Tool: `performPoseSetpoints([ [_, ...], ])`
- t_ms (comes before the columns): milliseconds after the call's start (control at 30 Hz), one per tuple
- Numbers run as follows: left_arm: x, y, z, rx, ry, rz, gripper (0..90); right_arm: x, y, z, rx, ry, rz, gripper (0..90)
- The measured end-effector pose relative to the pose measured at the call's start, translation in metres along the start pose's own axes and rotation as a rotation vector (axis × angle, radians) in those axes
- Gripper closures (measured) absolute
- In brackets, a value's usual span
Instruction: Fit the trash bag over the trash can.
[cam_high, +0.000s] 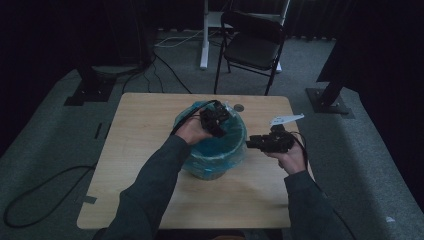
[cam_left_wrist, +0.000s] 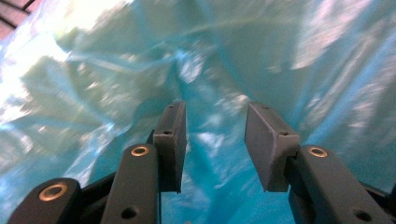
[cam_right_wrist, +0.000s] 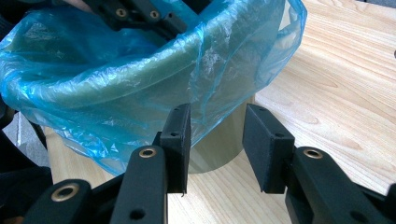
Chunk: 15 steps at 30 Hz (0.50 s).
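Note:
A round bin lined with a blue plastic bag stands near the middle of the wooden table. My left gripper reaches down inside the bin's mouth; in the left gripper view its jaws stand open with nothing between them, facing the crumpled blue bag. My right gripper hovers at the bin's right side. In the right gripper view it stands open just short of the bag's overhanging edge and the bin's wall.
A white slip of paper lies on the table's right side, and a small round disc near the far edge. A black folding chair stands beyond the table. Cables run across the floor at left.

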<state>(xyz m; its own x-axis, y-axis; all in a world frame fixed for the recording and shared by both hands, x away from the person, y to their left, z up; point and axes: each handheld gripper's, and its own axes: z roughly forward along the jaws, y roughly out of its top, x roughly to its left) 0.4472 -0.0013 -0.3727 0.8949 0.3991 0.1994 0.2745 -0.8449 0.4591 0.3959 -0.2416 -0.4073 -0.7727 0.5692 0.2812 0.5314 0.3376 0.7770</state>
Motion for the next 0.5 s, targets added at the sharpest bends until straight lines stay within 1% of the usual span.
performPoseSetpoints([
  [100,-0.0023,0.0014,0.0001,-0.004,-0.011,0.008,58.5,0.0000,0.0000,0.0002,0.000,0.000,0.001,61.6],
  [200,-0.0059,0.0028,0.0030,0.014,-0.033,0.034,58.4,0.0004,0.0000,0.0009,-0.002,0.000,-0.003,61.5],
  [333,-0.0056,0.0026,0.0047,0.028,-0.045,0.036,58.4,0.0004,0.0000,0.0002,-0.001,0.000,-0.001,61.5],
  [400,-0.0047,0.0025,0.0063,0.043,-0.041,0.027,58.4,0.0003,0.0001,-0.0009,-0.001,-0.002,0.001,61.5],
  [433,-0.0047,0.0025,0.0063,0.043,-0.041,0.027,58.4,0.0003,0.0001,-0.0009,-0.001,-0.002,0.001,61.5],
  [467,-0.0040,0.0023,0.0074,0.061,-0.026,0.019,58.4,0.0003,0.0002,-0.0015,-0.002,-0.002,0.000,61.4],
  [500,-0.0035,0.0022,0.0078,0.065,-0.022,0.015,58.4,0.0003,0.0002,-0.0015,-0.002,-0.002,0.000,61.4],
])
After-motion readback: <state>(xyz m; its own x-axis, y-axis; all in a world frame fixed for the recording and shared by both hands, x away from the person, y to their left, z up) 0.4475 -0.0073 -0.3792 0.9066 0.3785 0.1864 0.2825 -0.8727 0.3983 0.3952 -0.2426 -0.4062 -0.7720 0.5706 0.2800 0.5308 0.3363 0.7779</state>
